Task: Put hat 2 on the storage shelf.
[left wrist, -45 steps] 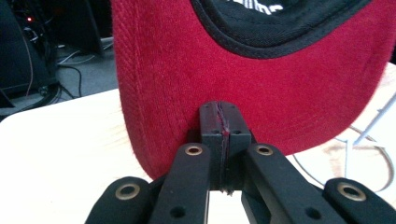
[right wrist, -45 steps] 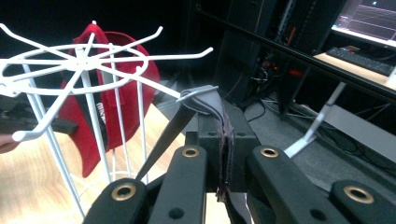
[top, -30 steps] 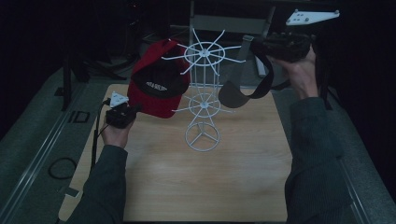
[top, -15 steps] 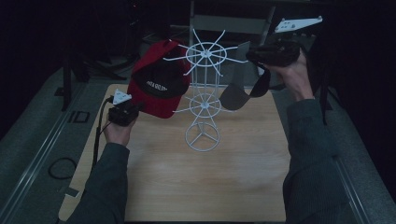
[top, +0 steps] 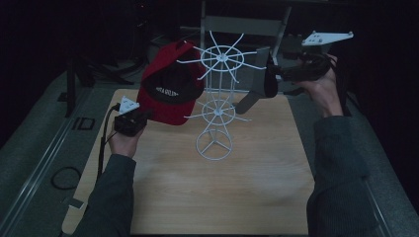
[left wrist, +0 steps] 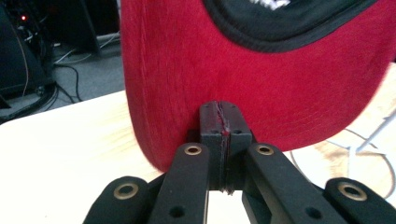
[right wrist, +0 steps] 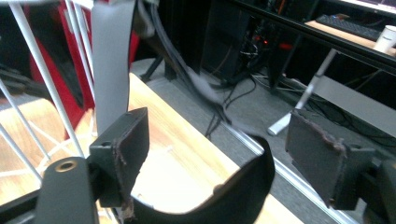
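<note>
the grey cap hangs at the rack's three o'clock, its brim sloping toward seven. the right gripper, just at the cap's three o'clock, has just spread its jaws wide, gripping nothing. the left gripper pinches the red cap at nine o'clock.

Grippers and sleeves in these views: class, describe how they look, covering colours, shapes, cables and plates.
Both sleeves are dark grey-green. The left tongs and right tongs are black, with linked arms carrying brass-ringed rivets and blocky pads with worn edges. Each gripper carries a pale grey three-cornered plate; a black cable trails from the left one.
</note>
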{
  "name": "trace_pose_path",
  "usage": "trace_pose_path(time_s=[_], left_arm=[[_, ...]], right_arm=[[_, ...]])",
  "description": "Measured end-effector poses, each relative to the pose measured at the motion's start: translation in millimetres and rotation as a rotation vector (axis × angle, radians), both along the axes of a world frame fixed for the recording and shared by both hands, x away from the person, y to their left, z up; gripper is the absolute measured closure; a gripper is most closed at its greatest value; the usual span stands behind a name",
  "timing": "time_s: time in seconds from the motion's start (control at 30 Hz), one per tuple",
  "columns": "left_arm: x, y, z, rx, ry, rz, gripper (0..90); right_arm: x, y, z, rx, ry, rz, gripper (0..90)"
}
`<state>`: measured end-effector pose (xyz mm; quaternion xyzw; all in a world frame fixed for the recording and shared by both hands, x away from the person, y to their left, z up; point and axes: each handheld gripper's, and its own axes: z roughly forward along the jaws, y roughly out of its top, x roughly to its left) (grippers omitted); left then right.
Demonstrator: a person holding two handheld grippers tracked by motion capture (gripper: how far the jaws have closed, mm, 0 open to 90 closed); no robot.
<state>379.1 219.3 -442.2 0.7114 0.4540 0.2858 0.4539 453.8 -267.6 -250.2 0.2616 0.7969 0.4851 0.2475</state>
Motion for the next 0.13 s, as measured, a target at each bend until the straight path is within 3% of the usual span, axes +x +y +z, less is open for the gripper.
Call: trace_pose_path(time_s=[0.13], left_arm=[[-17.9, -4.9, 11.6, 0.003, -0.044, -0.046, 83.0]], right_arm=[[-2.1, -3.1, -4.8, -0.022, 0.010, -0.005, 18.5]])
